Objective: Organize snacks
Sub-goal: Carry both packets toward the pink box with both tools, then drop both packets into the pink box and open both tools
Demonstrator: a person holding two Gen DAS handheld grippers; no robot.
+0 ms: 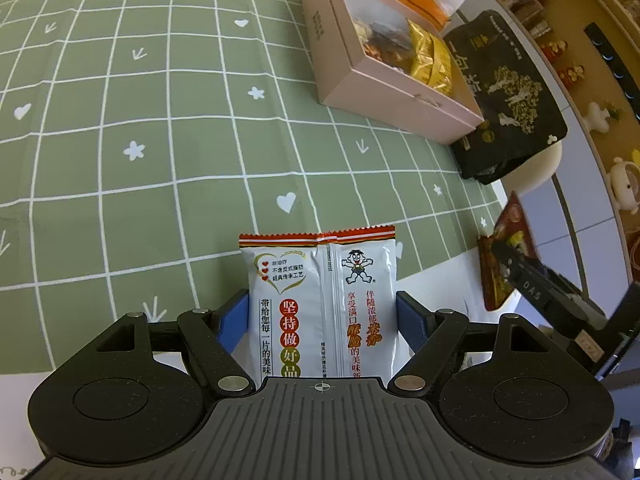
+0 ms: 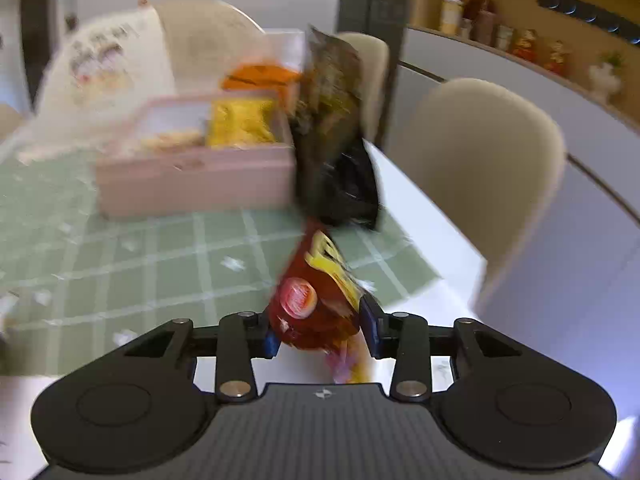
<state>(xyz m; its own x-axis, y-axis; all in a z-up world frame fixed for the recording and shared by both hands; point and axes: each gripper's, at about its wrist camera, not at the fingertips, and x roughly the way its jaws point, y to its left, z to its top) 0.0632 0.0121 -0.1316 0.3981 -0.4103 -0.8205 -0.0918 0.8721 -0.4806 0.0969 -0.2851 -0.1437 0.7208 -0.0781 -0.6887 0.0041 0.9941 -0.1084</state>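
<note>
My left gripper (image 1: 320, 316) is shut on a white rice-cracker packet (image 1: 320, 300) with red and orange print, held above the green checked tablecloth (image 1: 140, 120). My right gripper (image 2: 320, 336) is shut on a red snack packet (image 2: 316, 300); it also shows in the left wrist view (image 1: 500, 264) at the right, over the table edge. A pink open box (image 1: 360, 80) holds yellow packets (image 1: 430, 58) and other snacks; it shows blurred in the right wrist view (image 2: 192, 176). A black snack bag (image 1: 508, 96) leans against the box's right side, also visible in the right wrist view (image 2: 336, 132).
A white paper bag (image 2: 108, 64) stands behind the box at the left. Beige chairs (image 2: 488, 184) stand beside the table's right edge. A shelf with jars and figurines (image 2: 520, 40) runs along the wall. The right wrist view is motion-blurred.
</note>
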